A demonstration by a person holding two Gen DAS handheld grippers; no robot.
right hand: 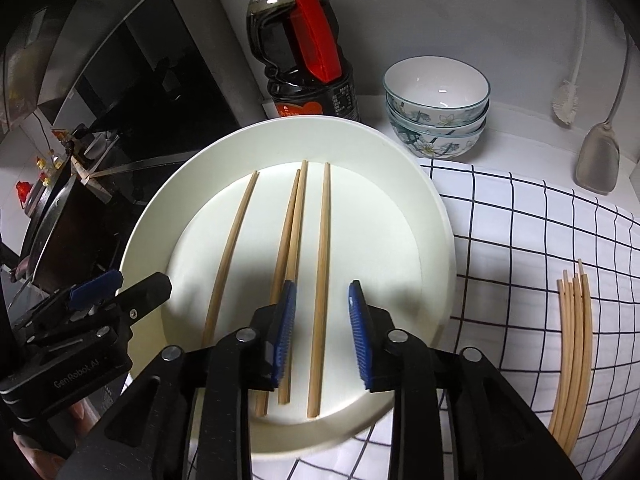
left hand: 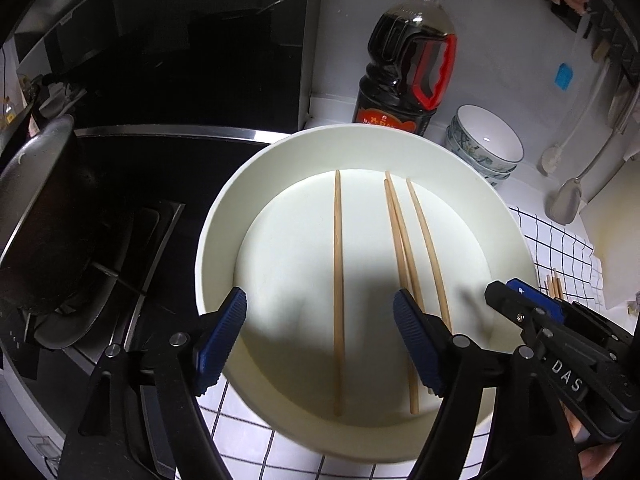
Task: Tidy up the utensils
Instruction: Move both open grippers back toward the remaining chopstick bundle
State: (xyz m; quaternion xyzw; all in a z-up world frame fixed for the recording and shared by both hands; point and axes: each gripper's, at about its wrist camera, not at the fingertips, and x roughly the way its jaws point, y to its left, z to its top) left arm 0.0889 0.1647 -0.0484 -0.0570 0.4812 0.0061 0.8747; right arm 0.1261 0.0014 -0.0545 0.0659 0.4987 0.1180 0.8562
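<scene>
Several wooden chopsticks lie side by side in a white round plate [left hand: 280, 240] [right hand: 380, 220]. My left gripper [left hand: 320, 344] hovers open over the plate's near side, and a single chopstick [left hand: 338, 280] lies flat below the gap without touching the pads. My right gripper [right hand: 322, 332] stands narrowly open over the rightmost chopstick [right hand: 322, 240], which rests on the plate clear of the pads. Each gripper shows at the edge of the other's view: the right gripper [left hand: 520, 300] and the left gripper [right hand: 120, 288]. A bundle of loose chopsticks [right hand: 572, 360] [left hand: 554, 286] lies on the checked cloth [right hand: 520, 240].
A soy sauce bottle [right hand: 296, 48] and stacked flowered bowls [right hand: 436, 108] stand behind the plate by the wall. A metal spatula [right hand: 598, 160] and a brush hang at the right. A dark wok [left hand: 40, 220] sits on the black stove to the left.
</scene>
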